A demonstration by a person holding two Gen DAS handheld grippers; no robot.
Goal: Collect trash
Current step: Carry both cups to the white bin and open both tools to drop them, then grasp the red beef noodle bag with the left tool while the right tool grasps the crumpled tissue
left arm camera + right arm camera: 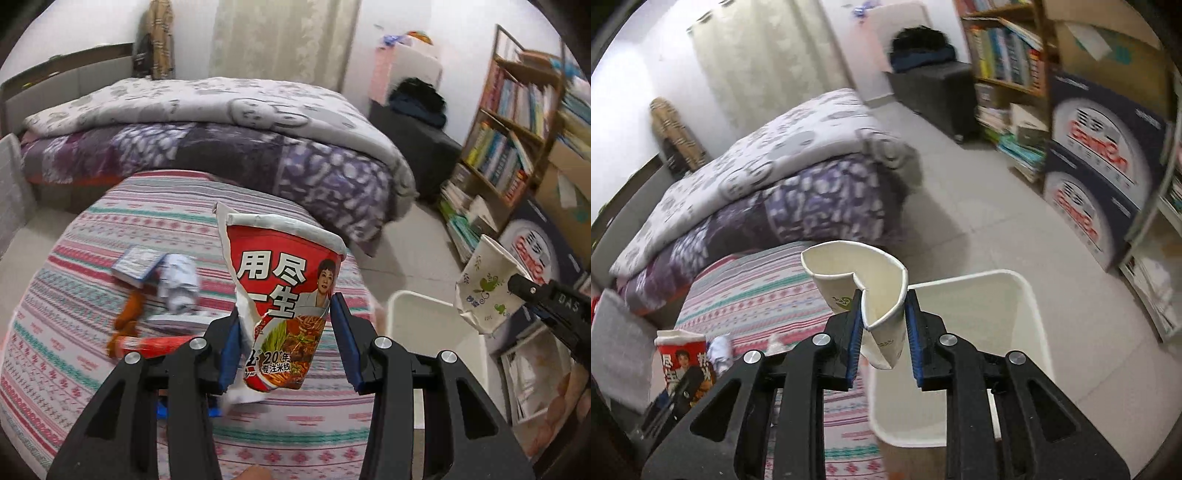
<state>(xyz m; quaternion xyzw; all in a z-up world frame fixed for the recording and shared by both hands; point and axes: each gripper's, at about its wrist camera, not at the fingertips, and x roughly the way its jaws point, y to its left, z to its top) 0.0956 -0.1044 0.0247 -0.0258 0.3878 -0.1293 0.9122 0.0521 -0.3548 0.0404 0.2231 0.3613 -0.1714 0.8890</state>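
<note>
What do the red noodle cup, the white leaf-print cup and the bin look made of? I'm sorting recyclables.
Red noodle cup: printed paperboard with a glossy face; its side is torn, showing white fibre. Leaf-print cup: thin matte paper, creased sharply where the right tongs pinch it. Bin: probably smooth white plastic, judging by its even moulded rim.

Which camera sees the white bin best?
The right wrist view: the bin sits right behind the right claw, which pinches a paper cup, and you can look down into its open top. The left wrist view shows only part of the bin's rim, cut off by the left claw.
</note>
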